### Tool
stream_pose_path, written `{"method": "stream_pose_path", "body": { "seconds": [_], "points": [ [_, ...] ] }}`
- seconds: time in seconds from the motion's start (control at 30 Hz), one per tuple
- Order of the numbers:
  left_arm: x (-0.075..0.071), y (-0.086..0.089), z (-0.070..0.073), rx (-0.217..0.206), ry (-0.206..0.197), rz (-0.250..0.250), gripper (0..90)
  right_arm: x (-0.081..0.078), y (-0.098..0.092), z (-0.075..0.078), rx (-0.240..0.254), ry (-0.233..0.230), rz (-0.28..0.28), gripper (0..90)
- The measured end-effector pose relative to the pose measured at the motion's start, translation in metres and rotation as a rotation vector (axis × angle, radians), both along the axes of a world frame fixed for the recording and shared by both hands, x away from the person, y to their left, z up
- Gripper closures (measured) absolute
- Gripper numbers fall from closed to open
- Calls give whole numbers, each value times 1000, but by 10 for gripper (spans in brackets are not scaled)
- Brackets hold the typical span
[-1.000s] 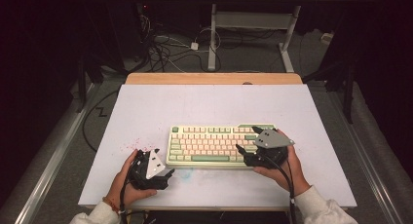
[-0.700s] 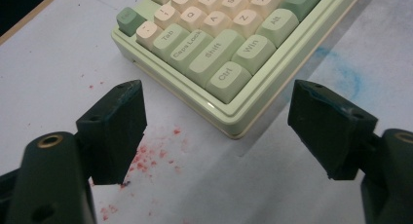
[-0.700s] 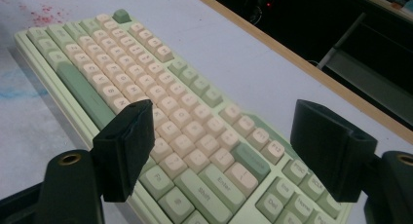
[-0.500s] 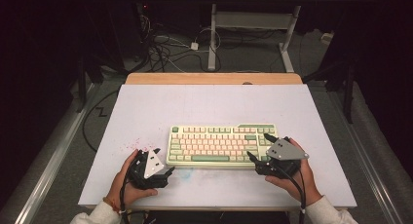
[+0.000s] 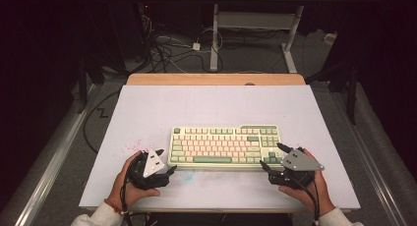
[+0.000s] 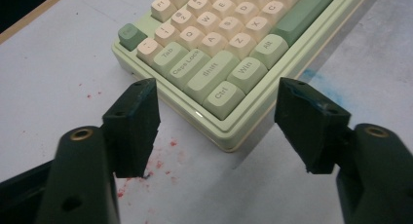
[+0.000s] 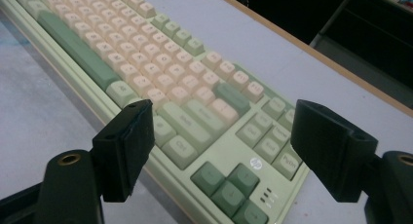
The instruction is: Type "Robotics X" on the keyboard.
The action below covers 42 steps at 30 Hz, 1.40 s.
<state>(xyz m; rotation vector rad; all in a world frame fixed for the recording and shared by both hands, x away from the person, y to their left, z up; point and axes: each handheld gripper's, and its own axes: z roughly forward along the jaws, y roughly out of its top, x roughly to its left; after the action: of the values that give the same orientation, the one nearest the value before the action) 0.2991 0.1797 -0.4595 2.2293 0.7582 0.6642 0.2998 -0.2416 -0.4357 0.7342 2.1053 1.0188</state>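
Note:
A pale green and cream keyboard [image 5: 223, 147] lies flat on the white table [image 5: 206, 108], a little toward the near side. My left gripper [image 5: 170, 171] sits at its near left corner. In the left gripper view the keyboard [image 6: 219, 44] has its Ctrl corner between the jaws of my left gripper [image 6: 216, 104], which have just been closing; the pads stand clear of it on both sides. My right gripper [image 5: 270, 156] is open at the near right corner. Its own view shows the keyboard [image 7: 146, 63] with its arrow-key end ahead of my right gripper [image 7: 224, 124], untouched.
Red specks [image 5: 133, 146] mark the table left of the keyboard, and a blue smear [image 5: 196, 173] lies along its front. A wooden strip [image 5: 216, 79] edges the far side. Cables [image 5: 167, 49] and a desk frame [image 5: 255, 24] stand on the floor beyond.
My right gripper has moved to the right and toward the near edge, from over the keyboard's right end to beside its near right corner. The left hand has stayed put.

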Motion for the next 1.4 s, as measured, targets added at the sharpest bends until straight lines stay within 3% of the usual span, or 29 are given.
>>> {"method": "stream_pose_path", "body": {
  "seconds": [0.17, 0.27, 0.47, 0.63, 0.83, 1.13, 1.4],
  "points": [
    [3, -1, 2, -6, 26, -5, 410, -6, -6, -7, -10, 6, -12, 240],
    [5, -2, 3, -28, 62, -25, 484, -10, -9, -11, -22, 18, -11, 240],
    [11, -7, 7, -60, 139, -64, 711, -17, -15, -18, -33, 37, -18, 236],
    [18, -22, 15, -52, 147, -103, 859, -17, -13, -19, -35, 42, -13, 233],
    [32, -45, 21, -16, 155, -137, 869, -17, -10, -19, -36, 41, -1, 233],
    [55, -68, 22, -11, 186, -151, 854, -17, -10, -20, -48, 40, 5, 233],
    [63, -83, 17, 26, 200, -163, 854, -18, -10, -21, -62, 36, 1, 234]
  ]
}}
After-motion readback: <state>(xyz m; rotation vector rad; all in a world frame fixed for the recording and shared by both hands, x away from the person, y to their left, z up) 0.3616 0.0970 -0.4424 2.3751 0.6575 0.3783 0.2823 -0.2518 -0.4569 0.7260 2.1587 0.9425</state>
